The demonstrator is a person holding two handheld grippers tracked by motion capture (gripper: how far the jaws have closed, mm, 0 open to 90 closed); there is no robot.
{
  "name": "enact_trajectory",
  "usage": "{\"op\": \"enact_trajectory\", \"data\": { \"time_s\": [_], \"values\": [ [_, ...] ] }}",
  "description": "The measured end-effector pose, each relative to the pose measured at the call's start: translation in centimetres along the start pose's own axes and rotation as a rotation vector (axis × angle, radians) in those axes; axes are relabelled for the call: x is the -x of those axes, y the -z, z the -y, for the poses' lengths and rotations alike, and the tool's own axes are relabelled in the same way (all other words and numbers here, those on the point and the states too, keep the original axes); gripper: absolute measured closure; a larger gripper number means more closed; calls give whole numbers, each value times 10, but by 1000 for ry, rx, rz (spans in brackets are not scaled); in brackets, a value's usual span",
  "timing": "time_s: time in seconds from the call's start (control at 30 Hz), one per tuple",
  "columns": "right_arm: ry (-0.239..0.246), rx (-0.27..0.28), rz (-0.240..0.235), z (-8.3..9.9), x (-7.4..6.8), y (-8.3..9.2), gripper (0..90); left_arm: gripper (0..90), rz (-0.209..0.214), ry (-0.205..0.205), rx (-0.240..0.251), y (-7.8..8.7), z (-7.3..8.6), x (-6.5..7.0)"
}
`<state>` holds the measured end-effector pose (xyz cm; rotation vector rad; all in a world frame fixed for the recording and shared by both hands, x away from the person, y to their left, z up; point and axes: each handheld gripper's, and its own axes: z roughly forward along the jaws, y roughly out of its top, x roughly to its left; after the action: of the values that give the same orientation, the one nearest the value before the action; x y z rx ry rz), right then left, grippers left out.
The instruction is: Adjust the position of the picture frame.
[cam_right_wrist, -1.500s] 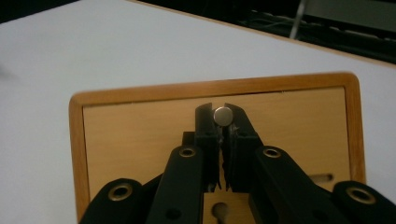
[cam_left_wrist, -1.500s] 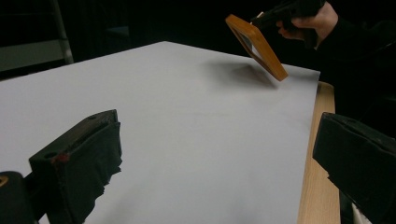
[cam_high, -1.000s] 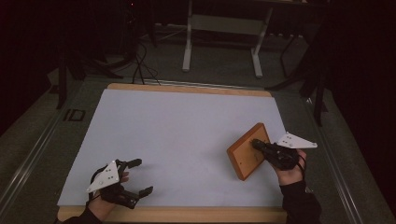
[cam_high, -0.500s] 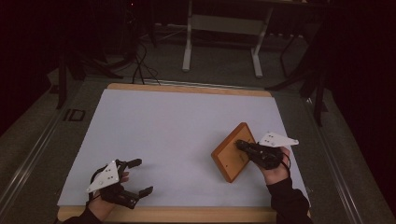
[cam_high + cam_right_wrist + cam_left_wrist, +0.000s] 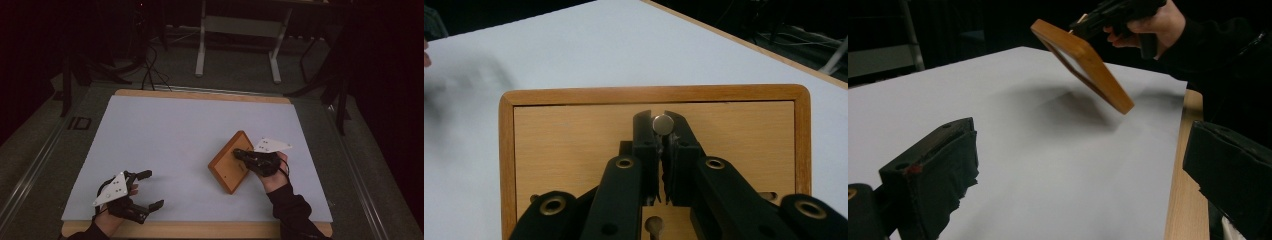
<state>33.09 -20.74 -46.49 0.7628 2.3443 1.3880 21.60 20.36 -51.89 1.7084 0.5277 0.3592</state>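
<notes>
Item: wooden board, flat and rectangular, with a raised rim of darker wood around a paler inset panel, rounded corners, and keyhole-shaped slots along one edge. A small round metal knob stood out from the panel's middle.

Position: over the right half of the tabletop, nearer the person's edge than the far one. The left gripper view showed the board tilted and lifted clear of the white surface, a soft shadow lying beneath it.

Right gripper: jaws drawn narrow and clamped on the metal knob, one from each side, as seen in the right gripper view. The board hung from this grip alone. The right hand, in a dark sleeve, came in from the bottom right of the high view.

Left gripper: jaws spread wide with nothing between them, resting low at the near left corner of the tabletop, well apart from the board.

Surroundings: white sheet covering the tabletop, a light wooden border exposed at its edges; dark floor with cables and a pale metal stand beyond the far edge.
</notes>
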Motion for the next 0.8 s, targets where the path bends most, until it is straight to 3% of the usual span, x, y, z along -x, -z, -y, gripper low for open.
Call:
{"op": "enact_trajectory", "data": {
  "time_s": [0.67, 0.8],
  "values": [
    [18, -45, -25, -18, -8, -65, 859, 16, -1, 1, 2, 1, 0, -1],
    [14, -50, -26, -18, -10, -70, 859, 16, 2, 3, 3, 1, 0, -1]
  ]
}}
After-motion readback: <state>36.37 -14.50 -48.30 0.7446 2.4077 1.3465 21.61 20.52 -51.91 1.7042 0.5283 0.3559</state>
